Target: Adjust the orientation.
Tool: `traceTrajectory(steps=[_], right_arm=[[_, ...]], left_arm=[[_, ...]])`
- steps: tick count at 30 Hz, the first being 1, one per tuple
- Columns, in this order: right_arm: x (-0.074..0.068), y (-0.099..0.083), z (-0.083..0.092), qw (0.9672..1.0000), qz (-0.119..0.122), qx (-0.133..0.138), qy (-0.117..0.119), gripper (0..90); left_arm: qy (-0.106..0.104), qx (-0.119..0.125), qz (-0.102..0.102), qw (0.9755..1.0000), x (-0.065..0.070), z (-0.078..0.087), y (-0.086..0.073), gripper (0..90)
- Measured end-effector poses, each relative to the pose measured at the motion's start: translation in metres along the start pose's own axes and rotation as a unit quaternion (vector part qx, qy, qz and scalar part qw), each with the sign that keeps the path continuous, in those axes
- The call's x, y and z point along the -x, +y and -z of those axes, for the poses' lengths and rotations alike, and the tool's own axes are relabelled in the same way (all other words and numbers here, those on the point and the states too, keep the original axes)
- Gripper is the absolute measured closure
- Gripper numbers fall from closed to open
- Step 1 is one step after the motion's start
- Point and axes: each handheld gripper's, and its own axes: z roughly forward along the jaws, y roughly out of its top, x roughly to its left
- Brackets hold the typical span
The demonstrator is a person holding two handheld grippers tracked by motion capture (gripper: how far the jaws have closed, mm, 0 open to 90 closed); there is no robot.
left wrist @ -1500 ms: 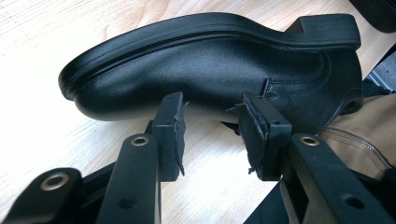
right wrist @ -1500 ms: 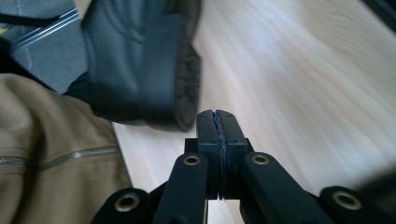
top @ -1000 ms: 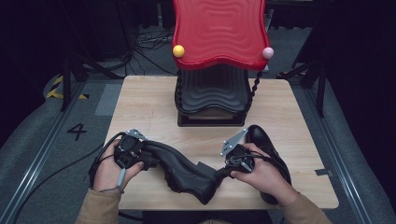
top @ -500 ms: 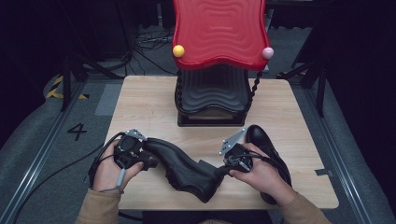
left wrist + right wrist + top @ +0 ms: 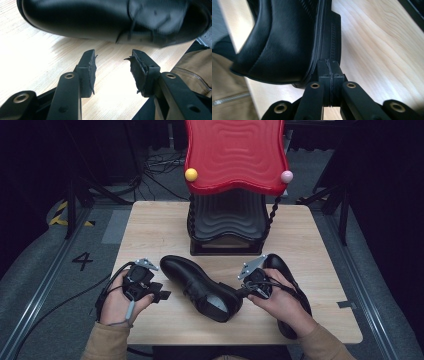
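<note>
High view: table (image 5: 150, 230) evenly lit from above, surroundings at left and right edges nearly black; soft shadows beneath the shoe (image 5: 200, 285). Left gripper view: table overexposed at left of frame, glare washing out grain; shoe (image 5: 100, 17) blurred at upper right. Right gripper view: bright wood at right, shoe leather (image 5: 282, 42) soft-focused, sheen mid-frame.

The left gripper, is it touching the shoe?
Apart. In the left gripper view the open left gripper has bare table between its jaws and the shoe.
</note>
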Motion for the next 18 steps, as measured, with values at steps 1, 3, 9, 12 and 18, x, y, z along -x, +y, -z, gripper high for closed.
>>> traceTrajectory(steps=[1,3,9,12,18], right_arm=[[0.000,0.000,0.000,1.0000,0.000,-0.003,-0.005,90.0],[0.003,-0.001,-0.002,0.9998,-0.001,-0.010,-0.019,90.0],[0.015,-0.007,-0.002,0.9977,-0.025,-0.019,-0.059,90.0],[0.018,-0.009,0.000,0.9981,-0.027,-0.017,-0.052,90.0],[0.019,-0.010,0.005,0.9984,-0.032,-0.007,-0.046,88.2]], left_arm=[[0.000,0.000,0.000,1.0000,0.000,0.000,0.000,55.9],[0.001,-0.001,-0.001,1.0000,0.000,0.000,0.000,55.9],[0.000,-0.002,-0.004,1.0000,0.001,0.000,0.000,55.5],[0.000,-0.001,-0.003,1.0000,0.000,0.000,0.000,55.5],[0.001,0.000,-0.005,1.0000,0.001,0.001,0.000,55.5]])
